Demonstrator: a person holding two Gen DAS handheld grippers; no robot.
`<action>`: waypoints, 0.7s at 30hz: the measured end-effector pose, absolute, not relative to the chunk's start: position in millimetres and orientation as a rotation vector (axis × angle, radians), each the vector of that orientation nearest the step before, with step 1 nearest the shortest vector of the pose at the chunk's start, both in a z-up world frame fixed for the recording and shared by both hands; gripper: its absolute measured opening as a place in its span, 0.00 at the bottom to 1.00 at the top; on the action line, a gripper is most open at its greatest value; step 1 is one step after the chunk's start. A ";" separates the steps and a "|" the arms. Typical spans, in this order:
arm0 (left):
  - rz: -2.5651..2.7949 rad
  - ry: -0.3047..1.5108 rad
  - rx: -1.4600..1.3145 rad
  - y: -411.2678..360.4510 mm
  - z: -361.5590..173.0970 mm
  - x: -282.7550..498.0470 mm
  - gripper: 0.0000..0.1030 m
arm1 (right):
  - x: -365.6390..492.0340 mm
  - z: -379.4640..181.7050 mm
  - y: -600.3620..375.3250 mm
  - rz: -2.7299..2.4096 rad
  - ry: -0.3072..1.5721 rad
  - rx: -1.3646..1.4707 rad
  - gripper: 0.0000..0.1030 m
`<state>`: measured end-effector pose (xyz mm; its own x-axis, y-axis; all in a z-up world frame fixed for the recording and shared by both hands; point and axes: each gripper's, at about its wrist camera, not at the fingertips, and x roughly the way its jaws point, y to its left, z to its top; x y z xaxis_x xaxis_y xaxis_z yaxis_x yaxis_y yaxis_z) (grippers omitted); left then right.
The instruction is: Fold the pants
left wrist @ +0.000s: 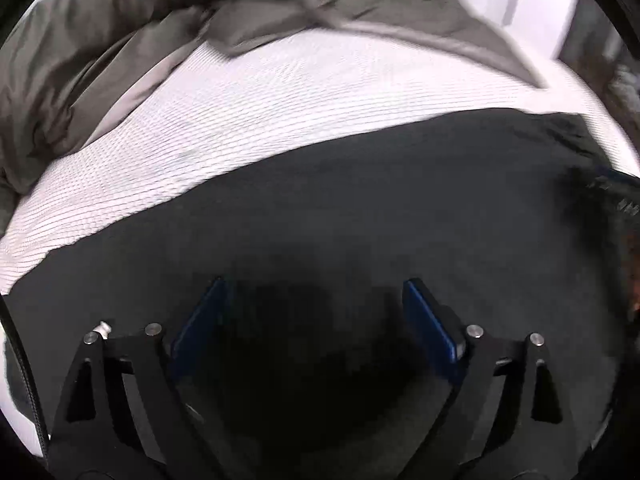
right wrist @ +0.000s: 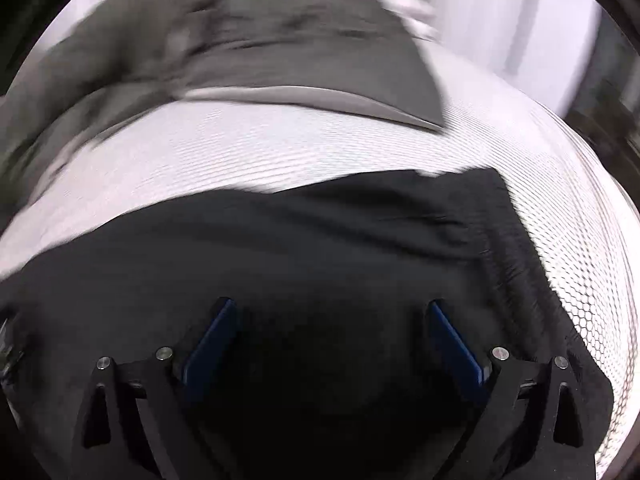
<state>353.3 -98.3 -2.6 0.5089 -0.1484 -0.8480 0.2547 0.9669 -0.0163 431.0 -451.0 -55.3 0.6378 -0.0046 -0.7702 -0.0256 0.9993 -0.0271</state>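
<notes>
pants: black, laid flat on the white mattress, directly under both grippers; also seen in the right view.
long axis: judged to run left to right across both views; far edge parallel to the grey duvet.
left gripper: jaws spread wide, nothing pinched; cloth seen below, contact not clear.
right gripper: jaws spread wide, empty.
waistband: ribbed end seen right of the right gripper, so that hand is judged nearer to it.

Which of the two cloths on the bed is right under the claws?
The black pants, spread flat in the foreground beneath both open claws. The grey blanket lies crumpled farther back, across the white mattress.
</notes>
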 end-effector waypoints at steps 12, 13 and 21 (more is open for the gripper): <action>-0.205 1.052 0.179 -85.9 -21.8 296.4 0.93 | 396.0 -86.6 -485.7 -0.154 0.920 -0.201 0.96; -0.179 1.048 0.187 -77.7 -20.6 294.1 0.93 | 397.3 -85.4 -503.2 -0.210 0.915 -0.152 0.95; -0.036 0.987 0.160 10.8 -4.5 271.3 0.90 | 374.8 -47.7 -481.4 -0.092 0.783 -0.135 0.96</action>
<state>271.3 10.8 -4.5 0.5516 0.0420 -0.8331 0.1027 0.9877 0.1178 374.8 -481.4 -47.7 0.7057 -0.1324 -0.6960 0.0323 0.9874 -0.1551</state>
